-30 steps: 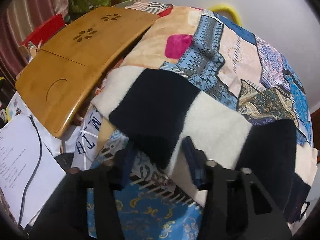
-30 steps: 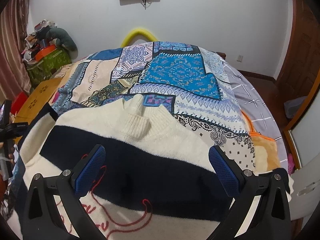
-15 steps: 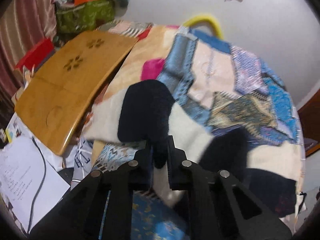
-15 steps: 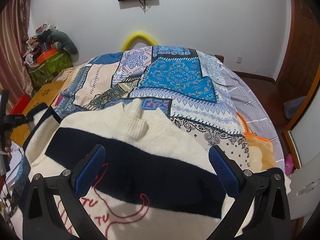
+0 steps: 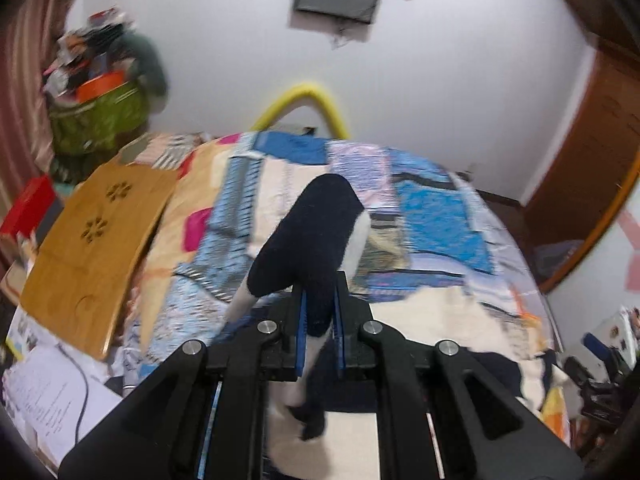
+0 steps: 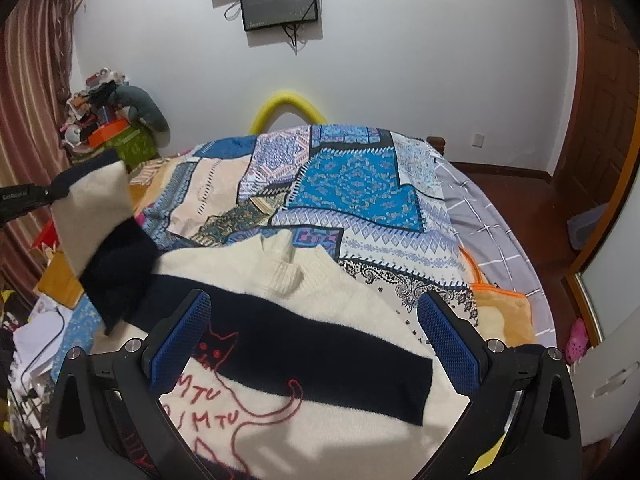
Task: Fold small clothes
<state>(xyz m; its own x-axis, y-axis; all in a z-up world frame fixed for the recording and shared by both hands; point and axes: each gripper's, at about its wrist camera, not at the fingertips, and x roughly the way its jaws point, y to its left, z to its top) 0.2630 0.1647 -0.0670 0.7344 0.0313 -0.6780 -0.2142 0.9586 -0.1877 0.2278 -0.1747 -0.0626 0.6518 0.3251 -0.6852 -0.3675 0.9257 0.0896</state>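
On bed (image 6: 472,208): one sweater (image 6: 320,320), two hand-held grippers.

1. A white wall (image 6: 400,60) stands behind the bed, with a dark screen (image 6: 280,2) mounted high on it and cables hanging below.
2. The bed carries a patchwork cover (image 6: 352,184) in blue, cream and lilac; a yellow curved tube (image 6: 286,106) rises at its far end.
3. A striped curtain (image 6: 28,92) hangs on the left, beside a cluttered pile (image 6: 108,116).
4. A wooden door (image 6: 596,92) and reddish floor (image 6: 532,200) lie on the right.
5. A wooden lap tray (image 5: 96,252) leans at the bed's left edge.
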